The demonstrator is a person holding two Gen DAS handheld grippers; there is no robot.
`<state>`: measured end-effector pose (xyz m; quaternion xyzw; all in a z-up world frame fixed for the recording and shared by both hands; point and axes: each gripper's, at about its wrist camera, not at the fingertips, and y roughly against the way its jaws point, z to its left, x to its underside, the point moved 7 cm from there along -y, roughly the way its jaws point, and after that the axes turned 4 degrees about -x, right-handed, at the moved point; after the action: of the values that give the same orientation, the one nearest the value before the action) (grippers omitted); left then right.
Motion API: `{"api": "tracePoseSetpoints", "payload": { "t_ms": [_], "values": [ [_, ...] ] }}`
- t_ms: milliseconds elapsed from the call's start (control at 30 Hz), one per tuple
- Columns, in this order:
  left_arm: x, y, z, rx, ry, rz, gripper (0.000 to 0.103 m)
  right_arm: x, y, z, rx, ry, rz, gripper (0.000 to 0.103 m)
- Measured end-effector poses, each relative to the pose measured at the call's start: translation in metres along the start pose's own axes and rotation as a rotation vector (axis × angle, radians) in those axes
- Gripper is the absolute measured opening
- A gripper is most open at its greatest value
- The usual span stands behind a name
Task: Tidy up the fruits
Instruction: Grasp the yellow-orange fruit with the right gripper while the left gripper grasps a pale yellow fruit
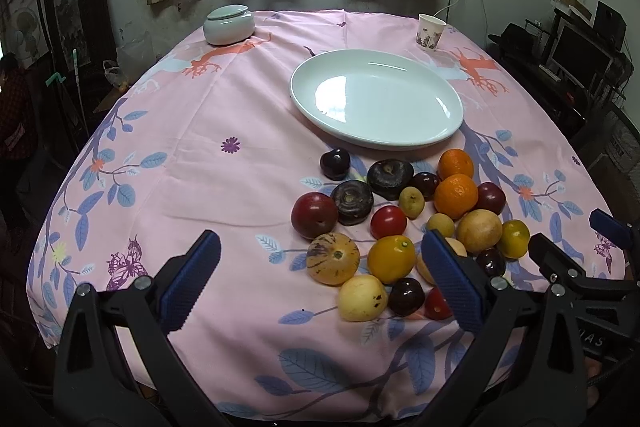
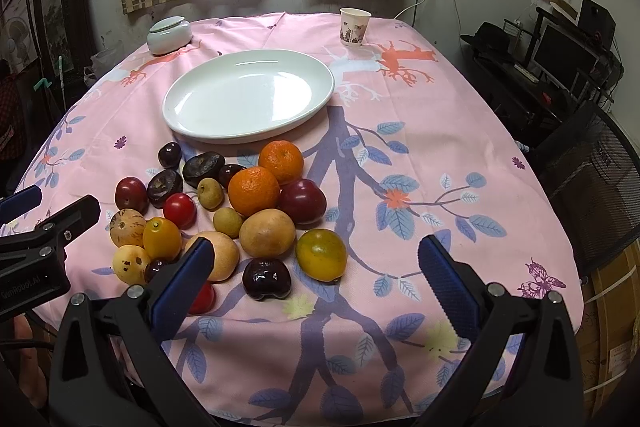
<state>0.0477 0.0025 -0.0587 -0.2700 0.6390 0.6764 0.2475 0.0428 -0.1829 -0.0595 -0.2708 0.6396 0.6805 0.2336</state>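
Note:
A pile of several fruits (image 1: 400, 227) lies on the pink flowered tablecloth (image 1: 224, 195), among them two oranges (image 2: 254, 191), dark plums (image 2: 302, 201), a red tomato (image 1: 388, 222) and a striped melon-like fruit (image 1: 333, 258). Just behind the pile stands an empty white oval plate (image 1: 376, 99), also in the right wrist view (image 2: 248, 95). My left gripper (image 1: 320, 243) hovers open over the pile's near left side, holding nothing. My right gripper (image 2: 316, 247) is open over the pile's near right side, with a yellow-green fruit (image 2: 321, 254) in front of its gap.
A pale lidded ceramic jar (image 1: 229, 23) sits at the table's far left and a paper cup (image 1: 431, 31) at the far right. A black mesh chair (image 2: 592, 163) and a desk with a monitor (image 2: 560, 55) stand right of the table.

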Motion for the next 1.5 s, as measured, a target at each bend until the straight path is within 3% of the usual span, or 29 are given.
{"api": "tracePoseSetpoints", "payload": {
  "t_ms": [167,300,400,567,667,733,800,1000,1100,1233,1367,1500],
  "values": [
    [0.0,0.0,0.001,0.0,-0.001,0.002,0.101,0.001,0.002,-0.002,0.01,0.007,-0.007,0.102],
    [0.005,-0.004,0.023,-0.033,0.053,0.024,0.101,0.005,0.006,-0.013,0.028,0.019,-0.022,0.102],
    [0.019,-0.014,0.041,-0.046,0.088,0.077,0.101,0.019,-0.003,-0.021,-0.043,-0.004,0.045,0.102],
    [0.042,-0.021,0.049,-0.041,0.083,0.127,0.101,0.038,-0.004,-0.015,-0.159,-0.01,0.052,0.102],
    [0.05,-0.023,0.042,-0.021,0.061,0.148,0.101,0.035,-0.014,-0.007,-0.119,0.056,0.052,0.089],
    [0.051,-0.021,0.038,-0.02,0.045,0.146,0.101,0.032,-0.024,-0.006,-0.121,0.073,0.07,0.071],
    [0.051,-0.018,0.037,-0.024,0.038,0.138,0.101,0.029,-0.028,-0.009,-0.129,0.057,0.079,0.06],
    [0.055,-0.024,0.032,-0.021,0.033,0.172,0.101,0.022,-0.03,-0.026,-0.127,0.042,0.077,0.056],
    [0.06,-0.029,0.025,-0.014,0.009,0.194,0.101,0.025,-0.044,-0.029,-0.157,0.039,0.122,0.041],
    [0.062,-0.027,0.022,-0.011,0.003,0.192,0.101,0.025,-0.061,-0.023,-0.27,0.003,0.161,0.041],
    [0.064,-0.027,0.024,-0.01,0.016,0.205,0.101,0.019,-0.069,-0.021,-0.282,-0.008,0.157,0.039],
    [0.064,-0.031,0.025,-0.004,0.028,0.215,0.101,0.02,-0.049,-0.02,-0.268,0.011,0.122,0.039]
  ]
}}
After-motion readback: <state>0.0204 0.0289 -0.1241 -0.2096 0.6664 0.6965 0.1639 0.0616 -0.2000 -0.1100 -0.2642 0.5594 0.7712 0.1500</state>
